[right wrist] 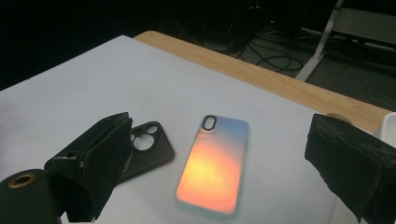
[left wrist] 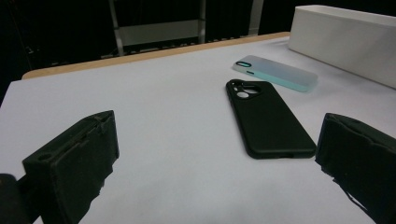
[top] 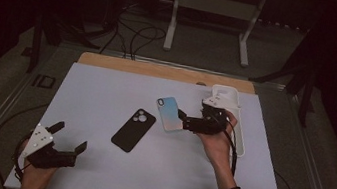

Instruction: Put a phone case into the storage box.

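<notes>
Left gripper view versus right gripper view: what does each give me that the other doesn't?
The left gripper view alone shows the long side wall of the white bin and the whole black phone case. The right gripper view alone shows the iridescent phone case glowing orange, plus floor cables. Both show both cases flat on the white table, untouched, with open jaws.

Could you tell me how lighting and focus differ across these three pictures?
High view: dim, dark surroundings, soft detail. Left gripper view: matte black phone case sharp, near jaws blurred. Right gripper view: iridescent blue-orange phone case glows with reflected colour, slightly soft.
</notes>
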`<state>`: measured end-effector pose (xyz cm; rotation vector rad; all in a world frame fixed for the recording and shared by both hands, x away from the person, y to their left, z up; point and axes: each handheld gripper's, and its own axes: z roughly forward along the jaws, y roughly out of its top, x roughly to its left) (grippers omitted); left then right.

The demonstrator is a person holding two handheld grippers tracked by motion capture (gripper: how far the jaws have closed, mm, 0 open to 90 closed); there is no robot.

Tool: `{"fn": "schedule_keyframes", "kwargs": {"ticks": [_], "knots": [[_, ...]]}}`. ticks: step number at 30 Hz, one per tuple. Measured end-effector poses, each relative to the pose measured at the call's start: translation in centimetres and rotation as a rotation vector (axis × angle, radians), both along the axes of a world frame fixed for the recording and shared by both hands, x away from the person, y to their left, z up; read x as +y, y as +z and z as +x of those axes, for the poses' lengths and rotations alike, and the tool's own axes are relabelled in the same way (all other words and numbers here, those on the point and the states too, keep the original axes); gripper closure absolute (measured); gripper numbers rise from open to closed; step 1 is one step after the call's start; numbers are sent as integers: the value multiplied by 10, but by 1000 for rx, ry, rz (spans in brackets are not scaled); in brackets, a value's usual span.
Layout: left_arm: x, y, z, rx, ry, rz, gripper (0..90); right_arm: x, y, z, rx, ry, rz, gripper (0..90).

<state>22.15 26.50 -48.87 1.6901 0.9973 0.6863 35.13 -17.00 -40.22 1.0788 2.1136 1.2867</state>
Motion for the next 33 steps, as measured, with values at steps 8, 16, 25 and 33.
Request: {"fn": "schedule_keyframes", "kwargs": {"ticks": [8,16,25,33], "knots": [[-1,0,0,0,-2,4,0,10,-10,12,40,-6,-32,74],[-1,-1,0,1,-4,7,0,18,-21,24,95,-22,-58,74],[-1,0,0,1,-6,7,0,35,-22,35,128,-8,-105,74],[-1,-1,0,2,-7,10,0,43,-38,46,182,-15,-156,74]]}}
